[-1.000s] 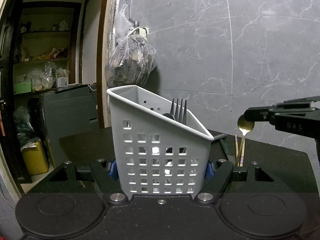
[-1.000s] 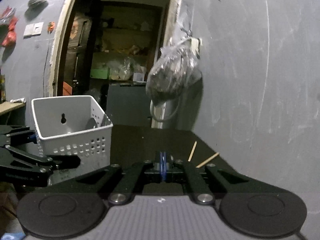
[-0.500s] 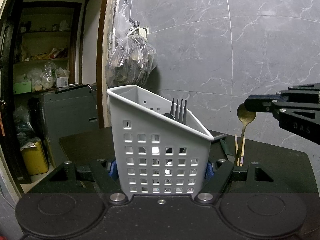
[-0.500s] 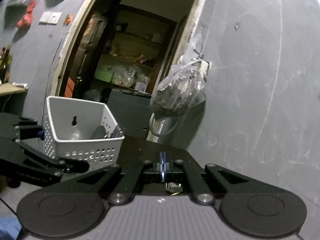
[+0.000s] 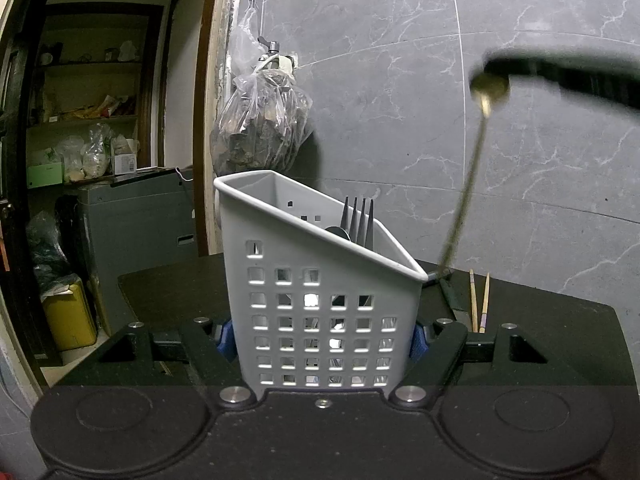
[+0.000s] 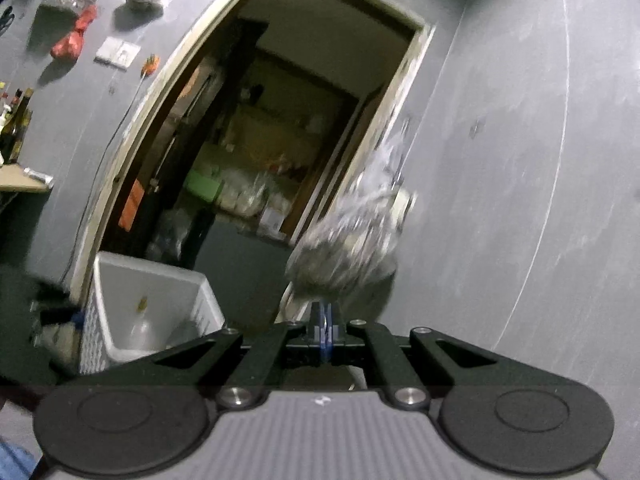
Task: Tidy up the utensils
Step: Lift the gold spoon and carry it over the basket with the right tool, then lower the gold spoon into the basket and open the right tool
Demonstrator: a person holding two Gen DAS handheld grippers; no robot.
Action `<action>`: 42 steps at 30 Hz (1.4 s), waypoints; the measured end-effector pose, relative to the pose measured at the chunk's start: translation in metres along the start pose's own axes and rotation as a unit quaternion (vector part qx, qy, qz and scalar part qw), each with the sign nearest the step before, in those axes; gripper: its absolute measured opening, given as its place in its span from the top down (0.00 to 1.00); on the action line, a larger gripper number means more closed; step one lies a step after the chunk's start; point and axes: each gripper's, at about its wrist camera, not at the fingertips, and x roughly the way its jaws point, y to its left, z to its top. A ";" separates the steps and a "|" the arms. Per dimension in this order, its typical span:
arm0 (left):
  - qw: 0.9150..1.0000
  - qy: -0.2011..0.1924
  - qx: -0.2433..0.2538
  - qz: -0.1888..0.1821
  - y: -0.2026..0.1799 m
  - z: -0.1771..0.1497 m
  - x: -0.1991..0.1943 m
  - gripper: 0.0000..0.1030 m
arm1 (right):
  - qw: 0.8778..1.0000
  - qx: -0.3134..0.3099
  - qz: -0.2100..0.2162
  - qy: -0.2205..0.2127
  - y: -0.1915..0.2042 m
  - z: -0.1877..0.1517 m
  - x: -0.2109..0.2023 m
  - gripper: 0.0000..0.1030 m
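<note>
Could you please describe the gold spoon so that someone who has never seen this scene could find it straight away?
Start at the white slotted utensil basket on the black table, clamped by the left hand-held gripper. To its right, against the grey marble wall, the gold spoon hangs bowl-up from the right hand-held gripper. Unlike the silver fork inside the basket and the chopsticks lying flat, it is brass-coloured and airborne.

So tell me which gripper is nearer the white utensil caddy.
Left. The left gripper has its jaws clamped on the white utensil caddy's sides. The right gripper is off to the caddy's right and higher, holding a gold spoon by its bowl.
</note>
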 end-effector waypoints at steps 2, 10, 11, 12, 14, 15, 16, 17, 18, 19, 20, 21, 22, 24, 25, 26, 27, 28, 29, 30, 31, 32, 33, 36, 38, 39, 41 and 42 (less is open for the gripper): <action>1.000 0.000 0.000 0.000 0.000 0.000 0.000 0.26 | 1.000 -0.005 -0.009 -0.029 -0.003 0.014 -0.002 0.99; 1.000 0.000 -0.001 -0.001 0.000 0.000 0.000 0.26 | 0.993 -0.027 0.009 -0.117 0.009 0.061 0.004 0.99; 1.000 0.000 -0.001 -0.001 0.000 0.000 0.000 0.26 | 0.992 -0.030 0.016 -0.121 0.012 0.063 0.006 0.99; 1.000 0.000 -0.001 -0.001 0.000 0.000 0.000 0.26 | 0.992 -0.033 0.023 -0.122 0.017 0.064 0.008 0.99; 1.000 0.000 -0.001 -0.001 0.000 0.000 0.000 0.26 | 0.991 -0.037 0.036 -0.122 0.026 0.066 0.010 0.99; 1.000 0.000 -0.001 -0.001 0.000 -0.001 0.001 0.26 | 0.991 -0.038 0.044 -0.120 0.030 0.067 0.012 0.99; 1.000 -0.001 -0.001 -0.001 -0.001 -0.001 0.001 0.26 | 0.991 -0.038 0.051 -0.117 0.033 0.067 0.015 0.99; 1.000 0.000 -0.001 -0.001 0.000 -0.001 0.001 0.26 | 0.991 -0.039 0.058 -0.113 0.037 0.066 0.017 0.99; 1.000 0.000 -0.001 -0.001 0.000 -0.001 0.001 0.26 | 0.991 -0.041 0.063 -0.110 0.041 0.066 0.017 0.99; 1.000 0.000 -0.001 -0.001 -0.001 -0.001 0.001 0.26 | 0.991 -0.044 0.068 -0.106 0.045 0.065 0.018 0.99; 1.000 0.000 -0.001 -0.001 0.000 -0.001 0.001 0.26 | 0.991 -0.045 0.073 -0.103 0.048 0.064 0.018 0.99; 1.000 0.000 -0.001 -0.001 0.000 -0.001 0.001 0.26 | 0.991 -0.047 0.078 -0.099 0.052 0.063 0.019 0.99; 1.000 0.000 -0.001 -0.001 -0.001 -0.001 0.001 0.26 | 0.991 -0.049 0.084 -0.095 0.055 0.061 0.020 0.99; 1.000 0.000 -0.001 -0.001 -0.001 -0.001 0.001 0.26 | 0.991 -0.049 0.094 -0.087 0.062 0.058 0.023 0.99; 1.000 0.000 -0.001 -0.001 -0.001 -0.001 0.001 0.26 | 0.991 -0.048 0.097 -0.083 0.064 0.057 0.024 0.99; 1.000 0.000 -0.001 -0.001 -0.001 -0.001 0.001 0.26 | 0.991 -0.047 0.101 -0.079 0.066 0.055 0.025 0.99; 1.000 0.000 -0.001 -0.001 -0.001 -0.001 0.001 0.26 | 0.991 -0.046 0.104 -0.074 0.068 0.053 0.028 0.99; 1.000 0.000 -0.001 -0.001 -0.001 -0.001 0.001 0.26 | 0.991 -0.044 0.107 -0.069 0.069 0.051 0.028 0.99; 1.000 0.000 -0.001 -0.001 0.000 -0.001 0.001 0.26 | 0.991 -0.042 0.110 -0.065 0.070 0.048 0.029 0.99; 1.000 0.000 -0.001 -0.001 0.000 -0.001 0.001 0.26 | 0.991 -0.040 0.112 -0.060 0.071 0.045 0.031 0.99; 1.000 0.000 -0.001 -0.001 -0.001 -0.001 0.001 0.26 | 0.991 -0.038 0.115 -0.056 0.071 0.043 0.032 0.99; 1.000 0.000 -0.001 -0.001 -0.002 -0.001 0.002 0.26 | 0.991 -0.035 0.117 -0.051 0.071 0.041 0.034 0.99; 1.000 0.000 -0.001 -0.001 -0.002 -0.001 0.002 0.26 | 0.991 -0.032 0.121 -0.047 0.070 0.039 0.035 0.99; 1.000 0.000 -0.001 -0.001 -0.001 -0.001 0.002 0.26 | 0.991 -0.027 0.127 -0.036 0.069 0.033 0.038 0.99; 1.000 0.000 -0.001 -0.001 -0.001 -0.001 0.002 0.26 | 0.991 -0.025 0.131 -0.029 0.069 0.031 0.040 0.99; 1.000 0.000 -0.001 -0.001 -0.001 -0.001 0.001 0.26 | 0.990 -0.024 0.133 -0.026 0.070 0.030 0.041 0.99; 1.000 0.000 -0.001 -0.001 -0.001 -0.001 0.001 0.26 | 0.990 -0.025 0.137 -0.021 0.071 0.027 0.042 0.99; 1.000 0.000 -0.002 -0.001 -0.002 -0.001 0.002 0.26 | 0.990 -0.025 0.140 -0.018 0.072 0.026 0.043 0.99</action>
